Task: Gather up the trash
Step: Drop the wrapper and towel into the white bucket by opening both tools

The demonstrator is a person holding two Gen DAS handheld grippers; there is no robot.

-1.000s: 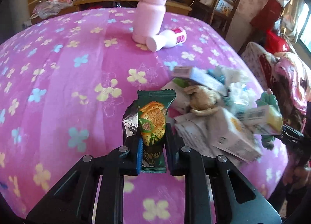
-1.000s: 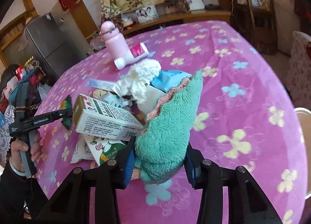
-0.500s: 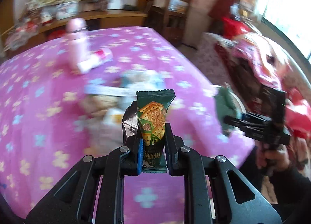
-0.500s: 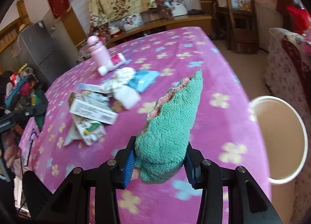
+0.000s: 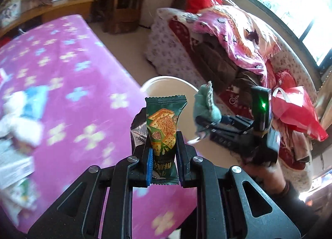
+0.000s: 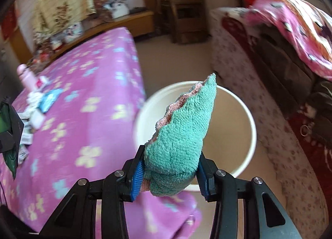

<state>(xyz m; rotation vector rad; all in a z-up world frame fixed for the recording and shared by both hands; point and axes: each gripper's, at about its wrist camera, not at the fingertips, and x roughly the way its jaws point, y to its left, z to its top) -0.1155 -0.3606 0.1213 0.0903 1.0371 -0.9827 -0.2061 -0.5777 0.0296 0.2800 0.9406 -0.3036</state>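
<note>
Starting with the left wrist view, the left gripper is seen clamped on a dark green foil cracker wrapper with a biscuit picture, which stands upright between the blue-padded fingers and rises well above their tips. Beyond the wrapper, partly hidden by it, the rim of a round cream-white plastic bucket is visible beside the edge of a table covered in a pink flowered cloth, which spreads out to the gripper's left. Far to the left on that cloth, blurred white and blue litter is made out. To the right of the wrapper, the right gripper is seen held over the bucket's rim, closed on a teal fleece rag with a pink scalloped edge. A red plastic bag lies further right on a sofa. In the right wrist view, the right gripper is shown gripping the teal rag tightly at its base, the cloth tapering upward to a point. Directly ahead of and below the fingers the bucket sits open on the floor, just beside the pink-covered table. A pink bottle and scattered litter are seen far to the left on the cloth, and the green wrapper appears at the left edge.
</note>
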